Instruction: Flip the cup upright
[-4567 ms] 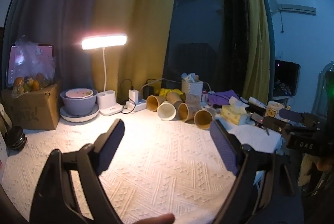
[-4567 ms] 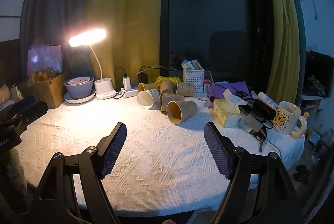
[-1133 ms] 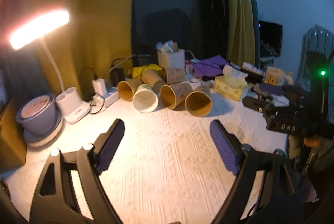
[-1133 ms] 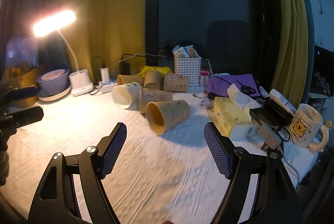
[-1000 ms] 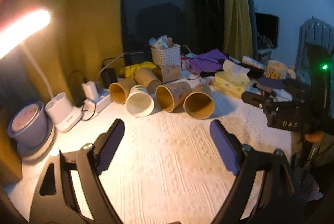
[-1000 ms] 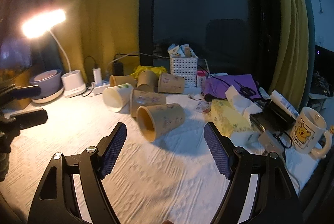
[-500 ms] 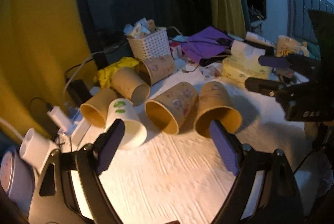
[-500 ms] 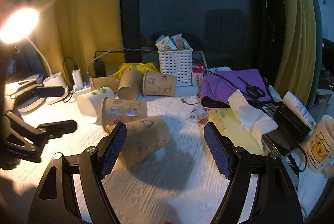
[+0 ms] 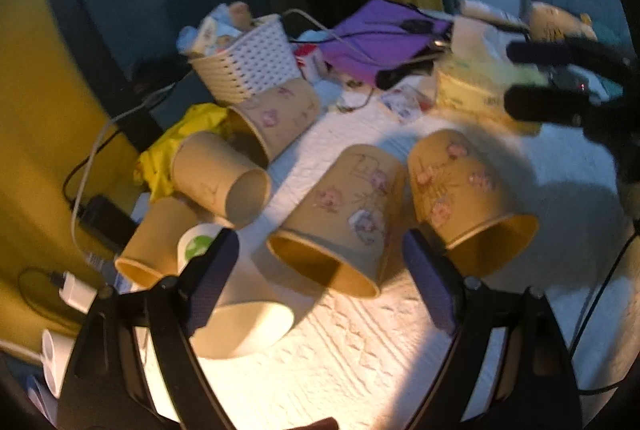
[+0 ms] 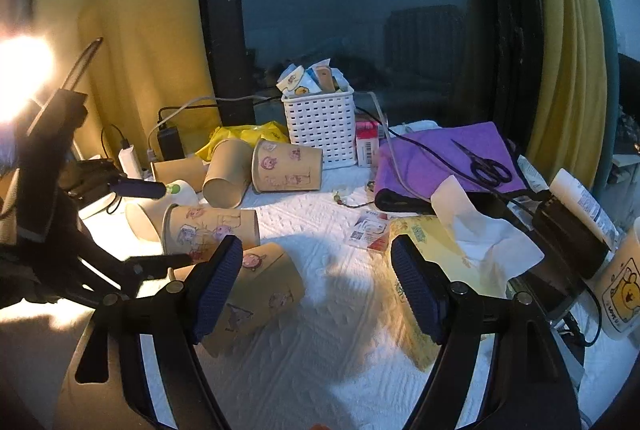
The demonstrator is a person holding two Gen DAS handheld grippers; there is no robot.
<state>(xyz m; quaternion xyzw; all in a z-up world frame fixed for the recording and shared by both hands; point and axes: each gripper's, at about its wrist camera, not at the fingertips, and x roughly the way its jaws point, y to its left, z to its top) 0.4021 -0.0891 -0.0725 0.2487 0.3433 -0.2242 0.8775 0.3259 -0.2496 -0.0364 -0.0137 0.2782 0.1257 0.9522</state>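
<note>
Several paper cups lie on their sides on the white tablecloth. In the left wrist view my open left gripper (image 9: 320,262) frames a brown patterned cup (image 9: 344,218), mouth toward me. Another patterned cup (image 9: 464,197) lies just right of it, a white cup (image 9: 240,326) below the left finger. In the right wrist view my open, empty right gripper (image 10: 316,282) hovers over the cloth; the nearest patterned cup (image 10: 260,290) lies behind its left finger (image 10: 218,282). The left gripper (image 10: 152,226) shows there, its fingers either side of a second cup (image 10: 212,230).
A white basket (image 10: 320,129), purple cloth (image 10: 448,161) with scissors (image 10: 486,163), tissue box (image 10: 436,262), black device (image 10: 568,242) and bear mug (image 10: 620,294) crowd the back and right. Chargers and cables (image 9: 92,213) lie at left. The lamp glares at left (image 10: 20,77).
Both grippers have moved forward toward the cups. The left one now frames the middle patterned cup; the right one has drawn close beside the nearest cup. Both stay open.
</note>
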